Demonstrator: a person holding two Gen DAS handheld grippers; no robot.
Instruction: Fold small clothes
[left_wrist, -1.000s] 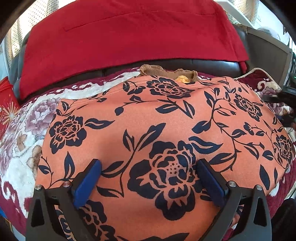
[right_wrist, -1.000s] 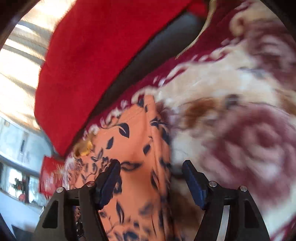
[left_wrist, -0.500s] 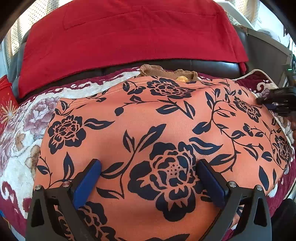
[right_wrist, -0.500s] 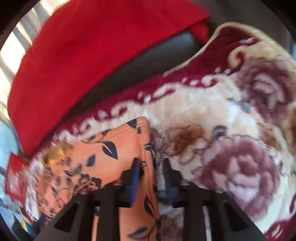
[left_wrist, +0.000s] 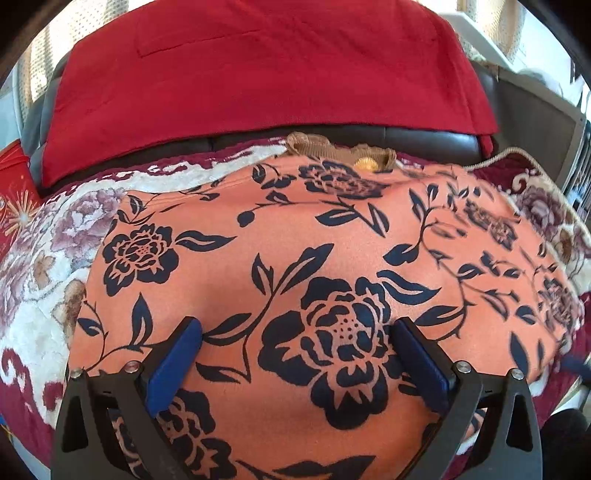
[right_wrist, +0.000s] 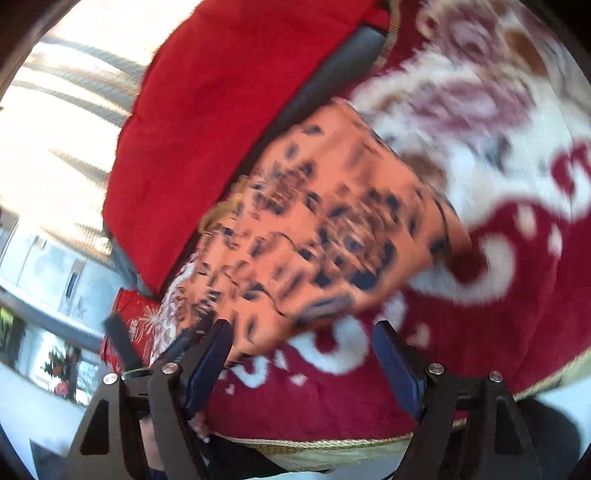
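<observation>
An orange garment with a dark floral print (left_wrist: 314, 258) lies spread flat on a plush floral blanket (left_wrist: 44, 266). My left gripper (left_wrist: 295, 347) is open, its blue pads hovering over the near middle of the garment, holding nothing. In the blurred right wrist view the same garment (right_wrist: 332, 229) lies ahead and to the left. My right gripper (right_wrist: 301, 354) is open and empty, just off the garment's near corner over the blanket (right_wrist: 517, 295).
A red cushion cover (left_wrist: 258, 74) drapes over the dark sofa back (left_wrist: 424, 138) behind the garment. A tan crumpled item (left_wrist: 332, 151) sits at the garment's far edge. A red printed object (left_wrist: 14, 199) is at the left.
The right gripper shut near the garment's right edge half a second ago, and has since opened and pulled back to the near corner. The left gripper stayed still and open.
</observation>
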